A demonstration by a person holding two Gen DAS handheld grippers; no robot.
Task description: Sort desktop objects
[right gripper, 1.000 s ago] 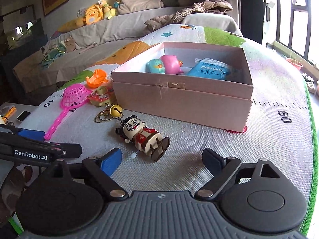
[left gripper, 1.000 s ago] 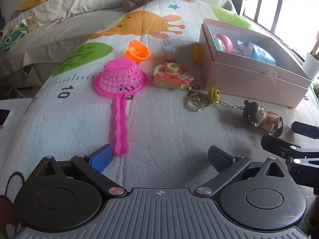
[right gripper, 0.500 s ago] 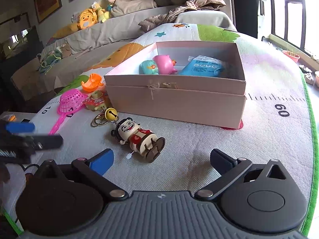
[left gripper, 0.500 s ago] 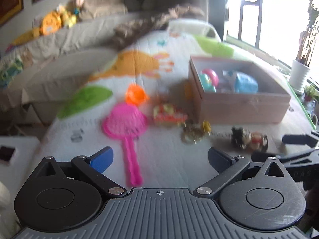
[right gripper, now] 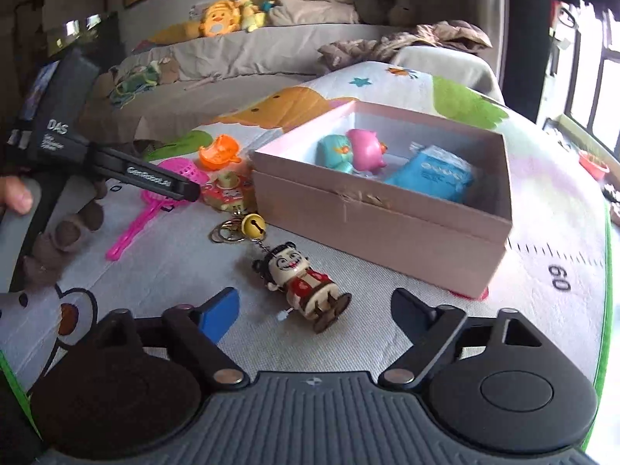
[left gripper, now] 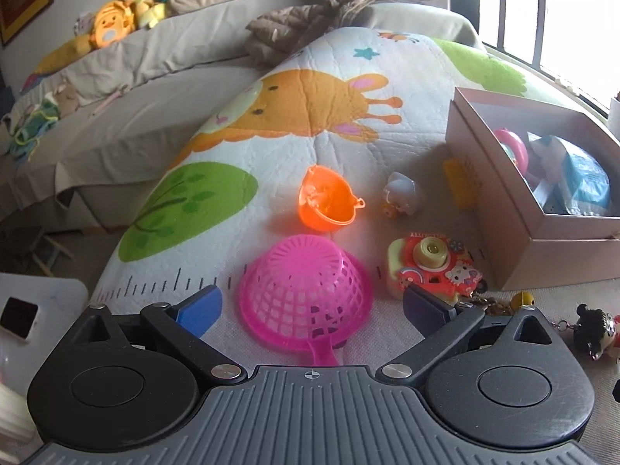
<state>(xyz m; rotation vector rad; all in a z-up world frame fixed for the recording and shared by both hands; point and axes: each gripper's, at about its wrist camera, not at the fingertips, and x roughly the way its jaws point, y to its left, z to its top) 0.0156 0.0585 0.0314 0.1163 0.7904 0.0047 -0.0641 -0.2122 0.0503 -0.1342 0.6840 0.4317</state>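
we are mid-sort, at the approach step: several toys already sit in the pink box (right gripper: 381,224), and more lie loose on the play mat (left gripper: 348,89). our left gripper (left gripper: 312,308) hangs spread wide and empty, with the upturned pink strainer (left gripper: 306,294) lying between its fingers at 12 o'clock, its handle running back under the gripper. our right gripper (right gripper: 314,306) is likewise spread and holds nothing; the wind-up doll keychain (right gripper: 300,285) lies just ahead at 12 o'clock, touching neither finger. the box stands at 1 o'clock from the right gripper. next, we judge, each gripper must drop lower and close: the strainer's mesh may flex and slip, and the doll's chain will trail behind it.
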